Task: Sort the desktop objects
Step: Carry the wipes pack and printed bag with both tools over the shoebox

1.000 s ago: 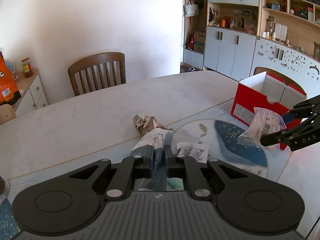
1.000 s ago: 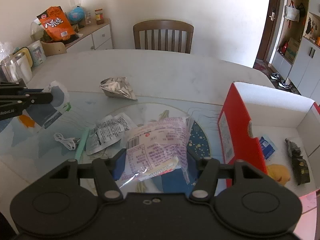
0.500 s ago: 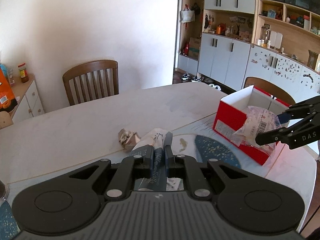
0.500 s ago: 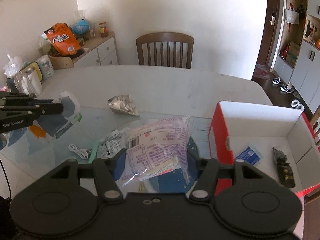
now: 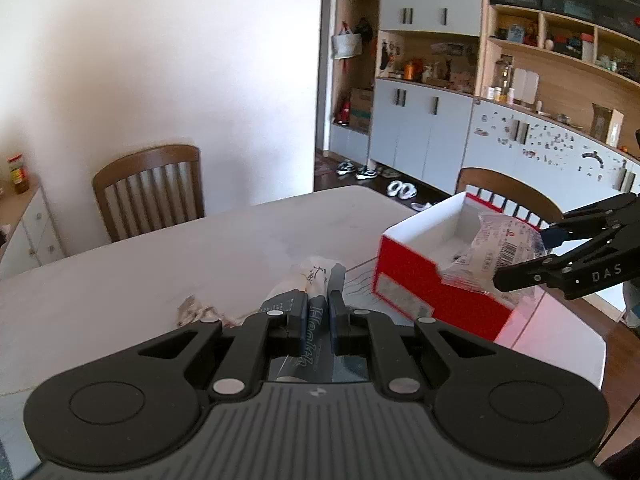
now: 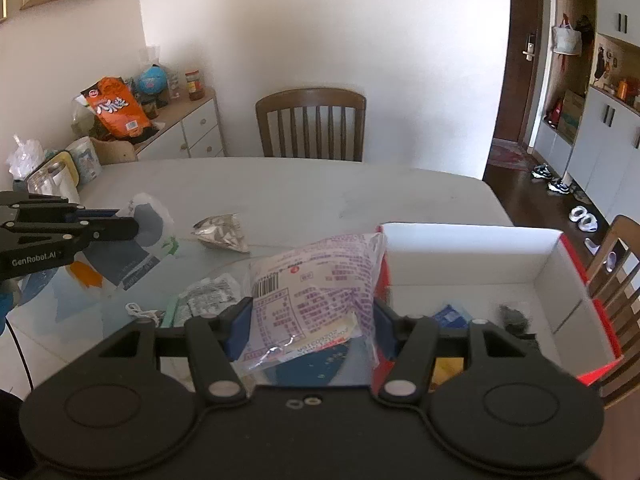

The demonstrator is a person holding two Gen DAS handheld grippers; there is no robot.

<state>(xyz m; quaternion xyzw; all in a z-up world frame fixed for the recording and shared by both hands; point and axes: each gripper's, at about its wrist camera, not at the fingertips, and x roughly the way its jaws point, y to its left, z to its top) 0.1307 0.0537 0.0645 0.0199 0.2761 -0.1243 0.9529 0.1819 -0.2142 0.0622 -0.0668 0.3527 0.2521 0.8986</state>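
A wide, pale oval table (image 6: 280, 188) fills the room's middle, with a red cardboard box lined in white (image 6: 472, 252) standing open on its right side, a few small things already lying inside. Left of the box loose litter lies on the tabletop: a crumpled silver foil wrapper (image 6: 222, 232), a flat clear packet (image 6: 208, 294) and a coiled white cable (image 6: 140, 312). The right gripper (image 6: 312, 320) grasps a clear plastic snack bag printed in purple (image 6: 320, 284), held in the air at the box's near left corner. The left gripper (image 5: 316, 312) is clenched on a thin blue-and-white wrapper (image 5: 316, 280), well left of the box. This looks like the carrying step; next, I judge, the bag must clear the box wall, then be released inside, the wrapper after it
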